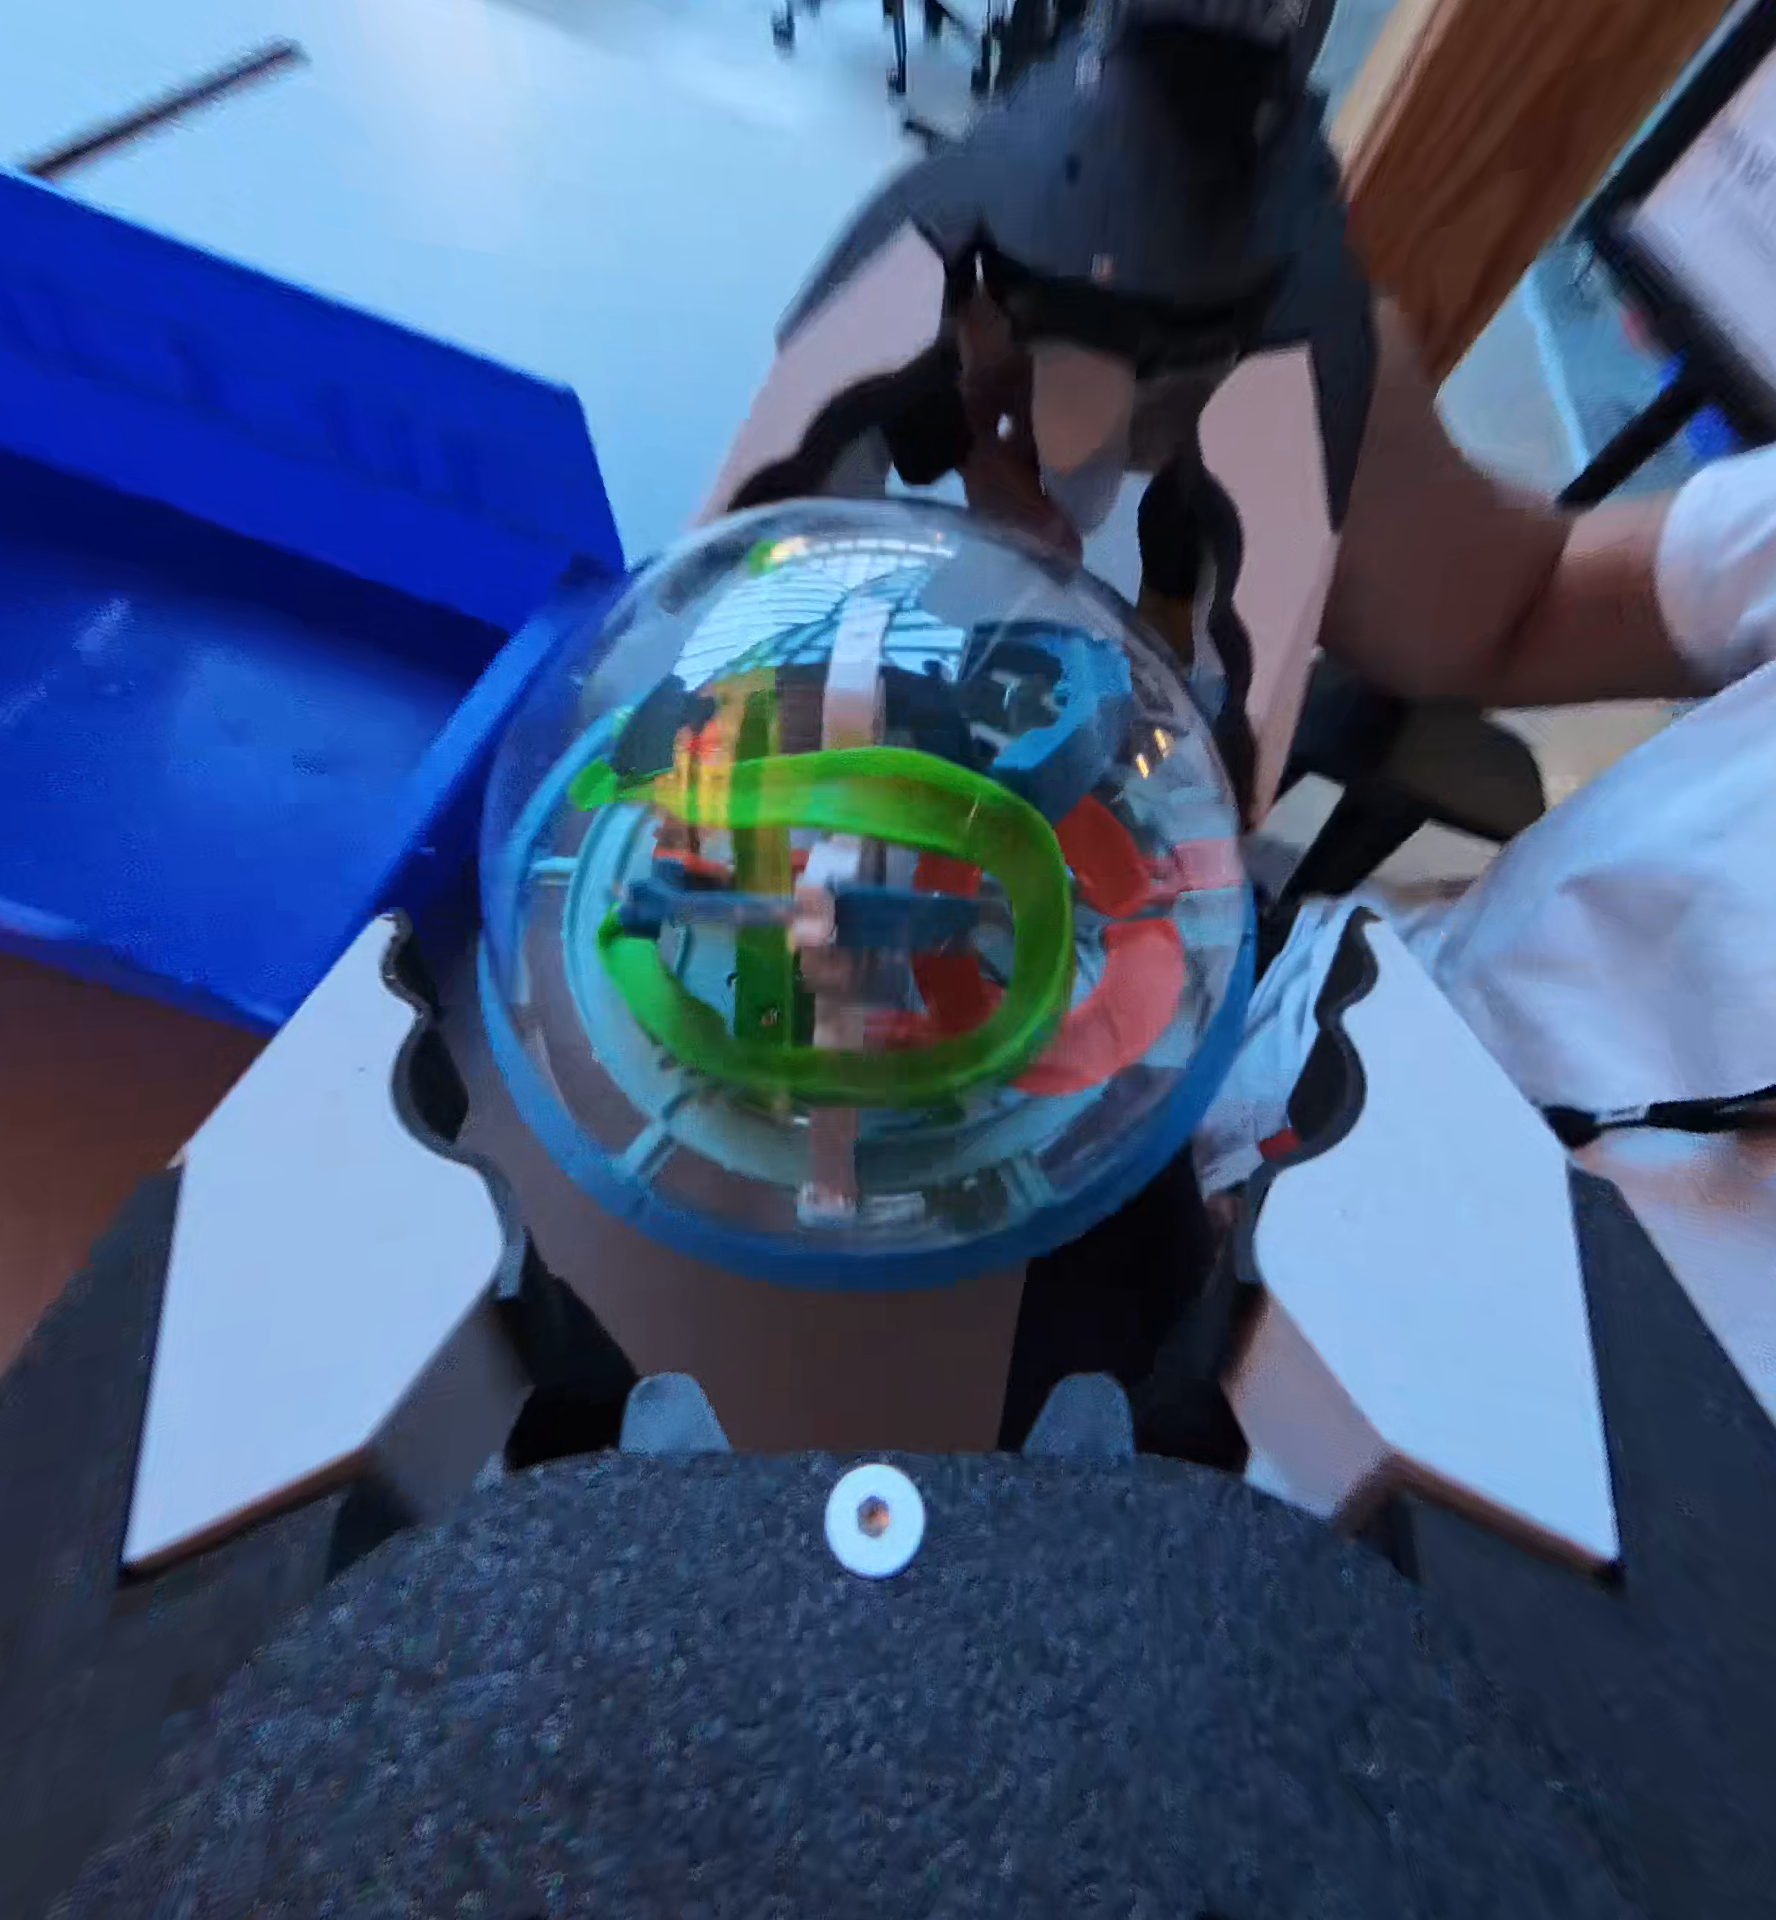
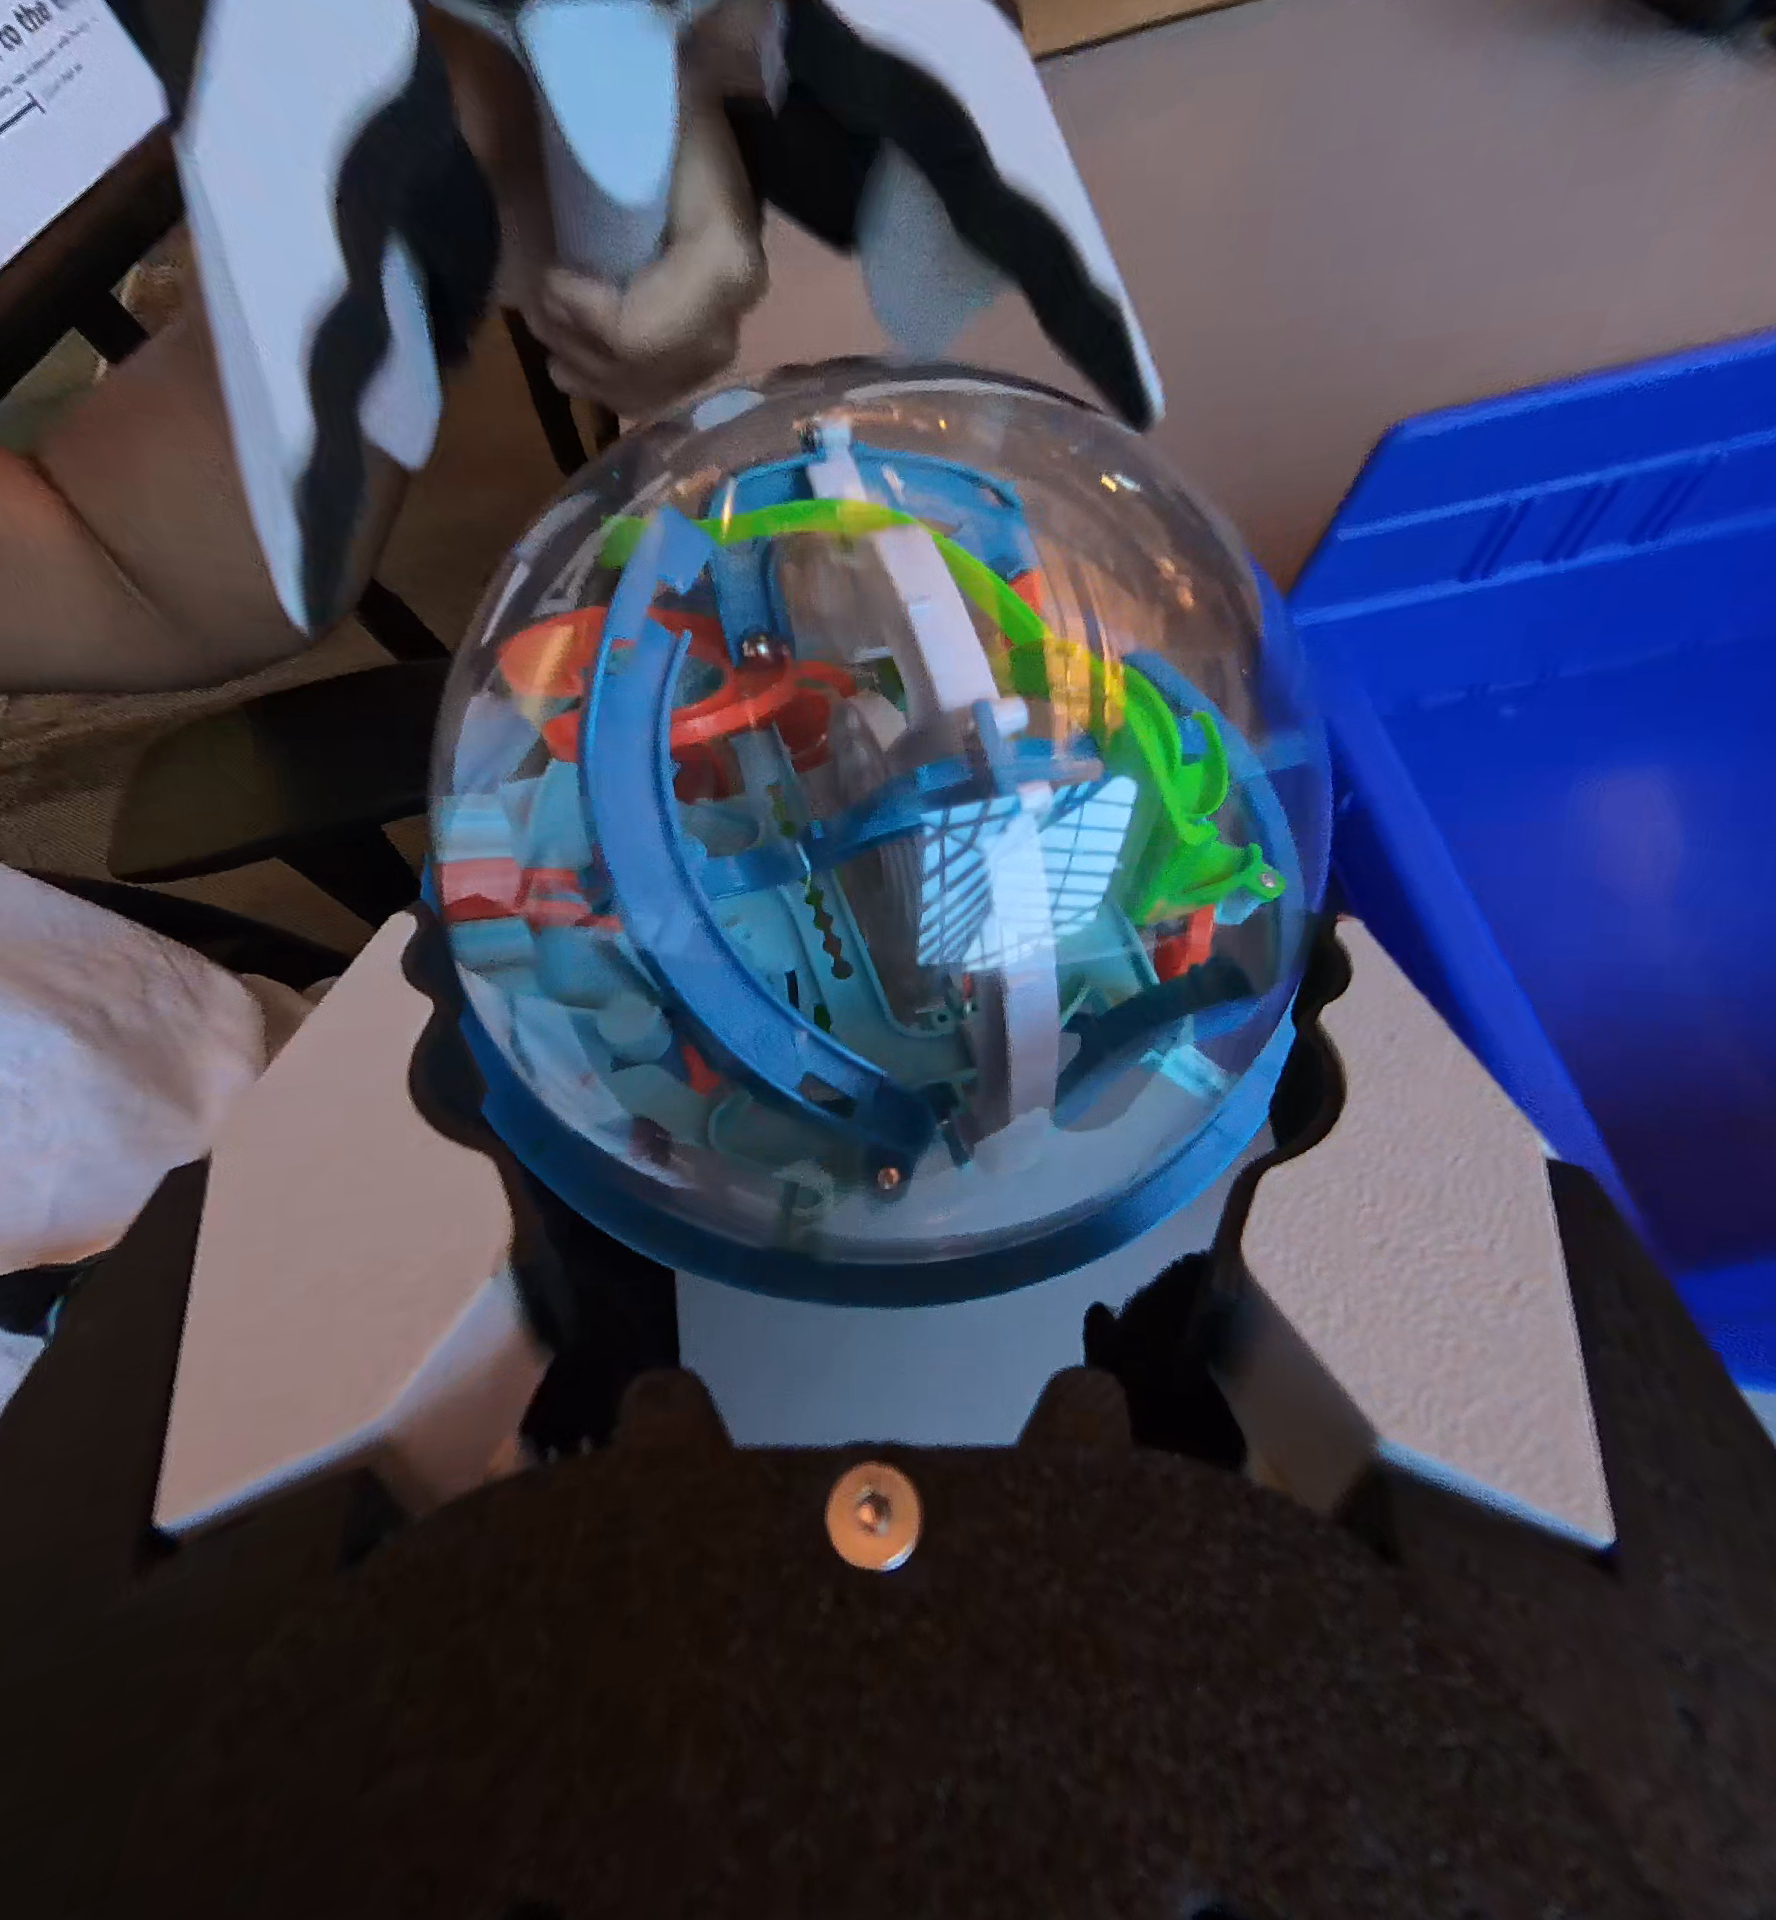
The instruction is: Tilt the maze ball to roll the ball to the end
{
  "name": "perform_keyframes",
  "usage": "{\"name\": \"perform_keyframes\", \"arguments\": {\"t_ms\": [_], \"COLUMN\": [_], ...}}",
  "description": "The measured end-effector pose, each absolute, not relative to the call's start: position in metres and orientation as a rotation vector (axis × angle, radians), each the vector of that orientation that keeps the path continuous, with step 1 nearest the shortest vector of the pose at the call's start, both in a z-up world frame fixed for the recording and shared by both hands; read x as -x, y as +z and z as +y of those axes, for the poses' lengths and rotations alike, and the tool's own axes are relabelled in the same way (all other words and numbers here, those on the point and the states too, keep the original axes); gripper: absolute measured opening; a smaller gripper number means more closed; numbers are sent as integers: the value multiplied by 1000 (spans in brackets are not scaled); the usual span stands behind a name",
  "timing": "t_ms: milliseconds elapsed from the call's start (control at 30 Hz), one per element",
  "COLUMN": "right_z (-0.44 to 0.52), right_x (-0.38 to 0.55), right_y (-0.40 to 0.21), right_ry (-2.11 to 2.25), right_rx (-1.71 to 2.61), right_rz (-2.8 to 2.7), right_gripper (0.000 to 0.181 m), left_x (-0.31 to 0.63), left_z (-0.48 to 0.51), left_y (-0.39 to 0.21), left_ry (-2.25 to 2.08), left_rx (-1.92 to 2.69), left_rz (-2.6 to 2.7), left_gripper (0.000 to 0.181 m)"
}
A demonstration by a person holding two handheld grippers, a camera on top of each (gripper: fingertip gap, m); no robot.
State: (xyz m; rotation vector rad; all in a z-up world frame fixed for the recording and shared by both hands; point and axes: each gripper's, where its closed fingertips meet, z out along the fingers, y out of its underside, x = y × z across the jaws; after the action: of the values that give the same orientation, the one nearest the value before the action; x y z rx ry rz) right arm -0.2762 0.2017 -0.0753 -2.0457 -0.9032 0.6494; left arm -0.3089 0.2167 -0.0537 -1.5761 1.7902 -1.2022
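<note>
The maze ball [image 1: 863, 894] is a clear sphere with a blue rim and green, red, blue and white tracks inside. It is held up between both grippers from opposite sides. My left gripper [image 1: 876, 935] has its wavy black pads against the ball's sides. My right gripper [image 2: 873, 935] clasps the ball [image 2: 879, 821] the same way. Each gripper shows beyond the ball in the other's view: the right one [image 1: 998, 623] and the left one [image 2: 728, 514]. A small steel ball [image 2: 762, 649] sits on a blue track by the red ring.
A blue plastic bin [image 1: 188, 727] stands on the table right beside the ball, also seen in the right wrist view [image 2: 1611, 831]. A person's arm in a white sleeve [image 1: 1642, 790] is close by. A printed sheet [image 2: 11, 156] lies at the table edge.
</note>
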Motion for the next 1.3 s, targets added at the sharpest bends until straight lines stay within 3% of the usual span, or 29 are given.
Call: {"name": "perform_keyframes", "arguments": {"t_ms": [200, 333, 633, 700, 1300], "right_z": [203, 189, 179, 185, 182], "right_x": [261, 232, 269, 270, 247], "right_y": [-53, -59, -118, -118, -97], "right_ry": [667, 594, 529, 470, 671], "right_rx": [1850, 1643, 1769, 1768, 1884], "right_rz": [-755, -638, -742, -744, -602], "right_gripper": [153, 136, 144, 153, 154], "left_x": [306, 313, 323, 319, 296], "left_z": [215, 217, 205, 201, 189], "left_y": [-75, -76, -114, -114, -117], "left_ry": [-1171, -1254, -1385, -1408, -1627], "left_rx": [1597, 1578, 1663, 1663, 1785], "left_rz": [1782, 1681, 1596, 1589, 1529], "left_gripper": [158, 159, 155, 154, 154]}}
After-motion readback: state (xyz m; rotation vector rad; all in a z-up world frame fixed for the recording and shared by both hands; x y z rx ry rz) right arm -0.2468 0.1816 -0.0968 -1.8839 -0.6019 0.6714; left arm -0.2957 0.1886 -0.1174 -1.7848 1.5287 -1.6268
